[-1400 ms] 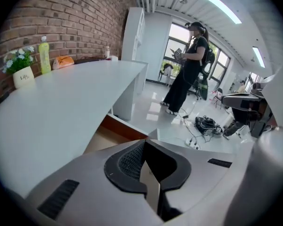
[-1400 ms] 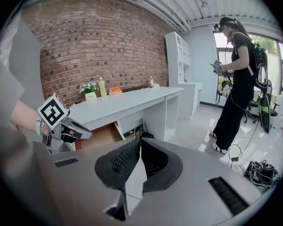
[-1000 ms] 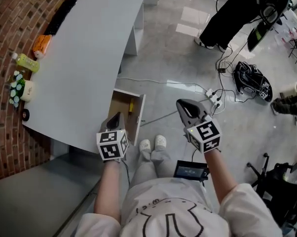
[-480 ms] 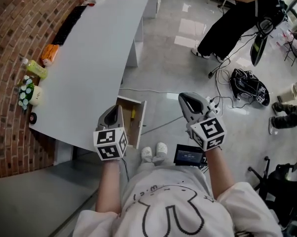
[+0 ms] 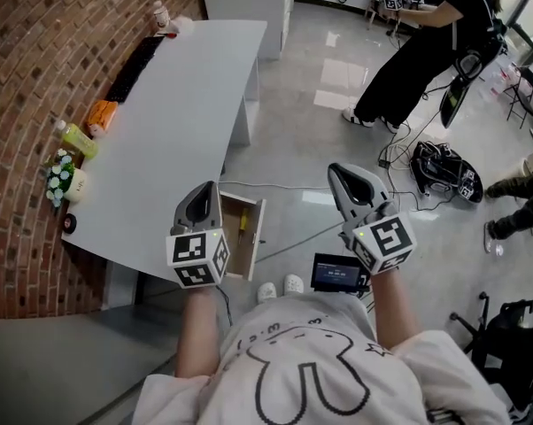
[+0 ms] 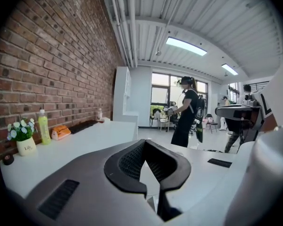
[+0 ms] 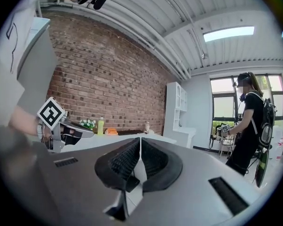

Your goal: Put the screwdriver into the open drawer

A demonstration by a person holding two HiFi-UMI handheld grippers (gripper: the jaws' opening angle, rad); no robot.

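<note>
Screwdriver (image 5: 243, 222) lying in the open drawer (image 5: 258, 246).
The drawer juts from under the white table (image 5: 169, 122). Above it, the left hand-held gripper (image 5: 208, 189) and the right hand-held gripper (image 5: 338, 172) hang well apart, the 2 pairs of jaws pressed together with nothing between them.

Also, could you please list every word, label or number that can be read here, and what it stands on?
"Life" (small, so probably): on the white flower pot.
Green bottle: label too small to read.
Orange packet: print blurred, unreadable.
Small screen near the person's feet: its text is too small to read.
</note>
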